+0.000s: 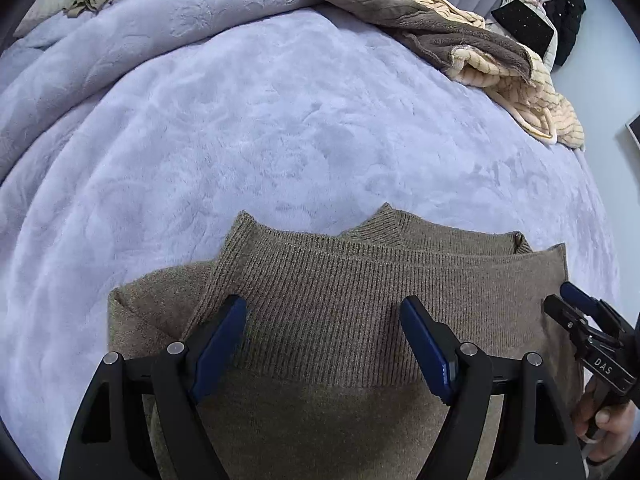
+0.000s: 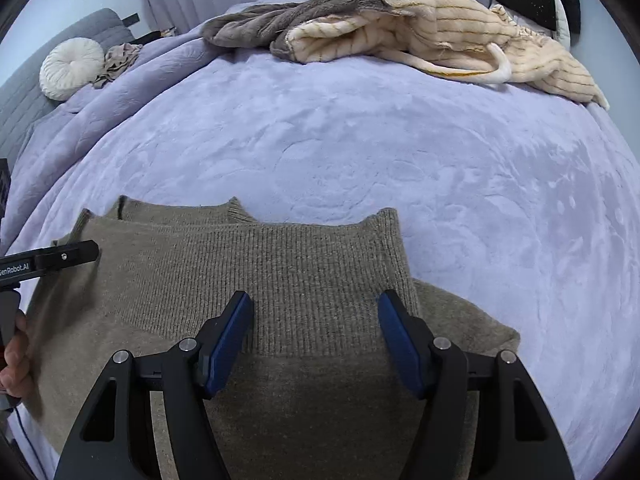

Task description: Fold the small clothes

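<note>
Above the folded brown sweater [image 1: 360, 320], both tongs [image 1: 324, 344] [image 2: 316, 340] hang spread, empty.

A brown ribbed sweater [image 1: 340, 312] lies on a lavender blanket [image 1: 280, 120] near a cream striped, grey-backed throw [image 2: 440, 32].

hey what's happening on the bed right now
A person holds a pair of tongs in each hand over a brown knit sweater on the lilac blanket. The left tongs and right tongs are both open above its ribbed band, gripping nothing. The sweater looks partly folded. A beige and grey fleece garment lies heaped at the far edge.
</note>
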`<state>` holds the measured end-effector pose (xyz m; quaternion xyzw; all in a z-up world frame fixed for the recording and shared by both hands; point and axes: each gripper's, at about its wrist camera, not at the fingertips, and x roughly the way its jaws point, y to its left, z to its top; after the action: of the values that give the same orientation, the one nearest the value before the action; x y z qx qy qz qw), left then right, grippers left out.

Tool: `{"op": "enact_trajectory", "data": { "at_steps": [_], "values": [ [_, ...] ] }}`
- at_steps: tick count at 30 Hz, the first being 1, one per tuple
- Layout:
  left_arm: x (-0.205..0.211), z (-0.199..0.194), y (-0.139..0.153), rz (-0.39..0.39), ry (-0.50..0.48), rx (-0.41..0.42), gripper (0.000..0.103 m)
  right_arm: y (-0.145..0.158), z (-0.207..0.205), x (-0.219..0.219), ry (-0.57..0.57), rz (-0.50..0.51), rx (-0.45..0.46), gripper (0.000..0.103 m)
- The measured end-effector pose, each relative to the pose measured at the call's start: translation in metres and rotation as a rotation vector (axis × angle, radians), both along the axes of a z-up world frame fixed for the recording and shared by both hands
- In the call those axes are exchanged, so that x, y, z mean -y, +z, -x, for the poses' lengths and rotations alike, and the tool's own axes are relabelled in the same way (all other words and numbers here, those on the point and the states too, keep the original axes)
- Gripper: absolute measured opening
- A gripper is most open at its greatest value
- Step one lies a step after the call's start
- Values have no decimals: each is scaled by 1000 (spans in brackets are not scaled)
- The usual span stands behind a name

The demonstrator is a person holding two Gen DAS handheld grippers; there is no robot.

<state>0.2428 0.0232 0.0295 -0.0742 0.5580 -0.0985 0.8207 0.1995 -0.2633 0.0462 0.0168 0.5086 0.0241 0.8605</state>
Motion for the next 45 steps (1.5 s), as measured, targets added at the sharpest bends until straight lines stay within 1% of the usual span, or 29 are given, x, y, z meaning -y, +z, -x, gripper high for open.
{"op": "enact_trajectory", "data": {
  "at_steps": [3,5,7,9,11,13,15,17,21,23,25,27,29,32,34,36,37,38,39,43,45],
  "values": [
    [8,22,21,-74,-14,71,81,21,25,-4,8,-44,54,70],
    [12,44,28,-87,-30,93,81,30,42,-11,29,-65,61,70],
    [15,63,31,-79,-47,100,81,33,62,-23,72,-68,60,70],
    [18,81,32,-83,-59,105,81,33,81,-38,114,-51,63,70],
    [23,97,28,-87,-70,101,81,29,94,-48,136,-30,61,70],
    [24,110,20,-107,-76,85,81,20,105,-53,150,-2,43,70],
    [21,120,11,-125,-72,66,81,10,115,-47,133,13,19,70],
    [15,128,5,-136,-66,62,81,3,122,-30,96,21,9,70],
    [3,145,3,-136,-70,70,81,5,143,7,38,-42,19,70],
    [-5,156,6,-122,-61,73,81,8,151,16,17,-36,20,70],
    [-17,170,9,-90,-44,76,81,11,162,22,13,-58,23,70],
    [-31,185,11,-78,-11,59,81,14,172,24,6,-38,16,70],
    [-52,204,18,-23,37,68,81,20,184,25,-26,-5,14,71],
    [-84,218,21,48,118,68,81,30,208,31,-66,-77,50,72],
    [-108,217,12,86,187,35,81,35,223,28,-85,-114,65,73],
    [-130,213,-9,202,231,-32,81,38,233,20,-74,-135,70,73],
    [-140,210,-21,299,250,-71,81,39,237,15,-66,-139,71,73],
    [-145,209,-27,352,254,-75,81,39,240,9,-52,-140,72,73],
    [-149,207,-30,406,256,-63,81,39,243,2,-34,-139,71,73],
    [-144,196,-42,558,221,-84,81,34,248,-24,26,-126,48,73],
    [-138,188,-46,605,204,-88,81,32,247,-36,49,-118,37,73]
  ]
}}
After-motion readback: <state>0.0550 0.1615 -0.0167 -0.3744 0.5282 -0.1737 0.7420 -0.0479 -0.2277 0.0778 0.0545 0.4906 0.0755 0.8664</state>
